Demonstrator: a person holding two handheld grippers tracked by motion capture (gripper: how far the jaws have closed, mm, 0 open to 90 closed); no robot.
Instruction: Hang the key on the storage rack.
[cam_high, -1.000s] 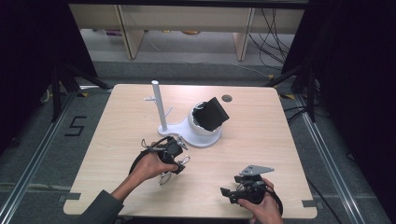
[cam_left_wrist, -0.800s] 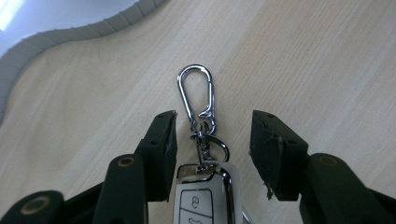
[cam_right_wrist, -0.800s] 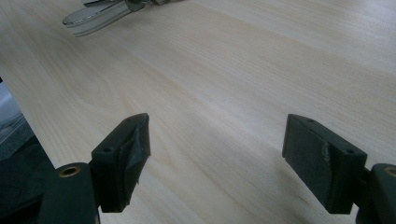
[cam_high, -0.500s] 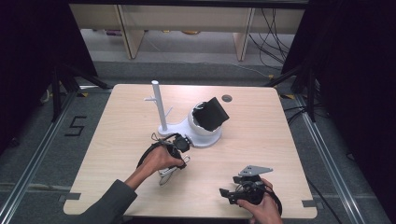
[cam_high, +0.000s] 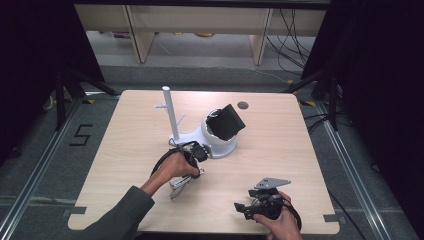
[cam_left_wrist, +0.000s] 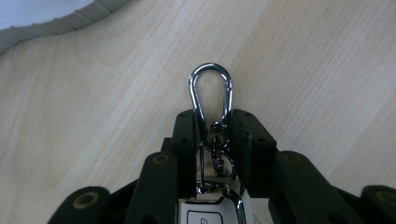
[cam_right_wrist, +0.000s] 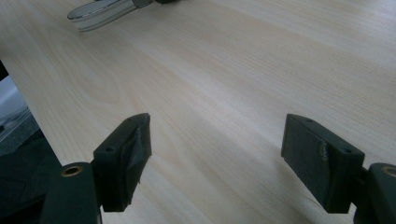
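Two black jaws of the left gripper (cam_left_wrist: 212, 128), just closing, pinch a shiny chrome pear-shaped carabiner (cam_left_wrist: 210, 95) over pale woodgrain; right gripper (cam_right_wrist: 215, 158) gapes.

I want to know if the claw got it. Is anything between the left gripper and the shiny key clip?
No, nothing is in between. The left gripper has just been closing, and the silver clip of the key fob sits right between its jaws, its loop poking out over the bare wooden table. The pads look to touch the clip's sides.
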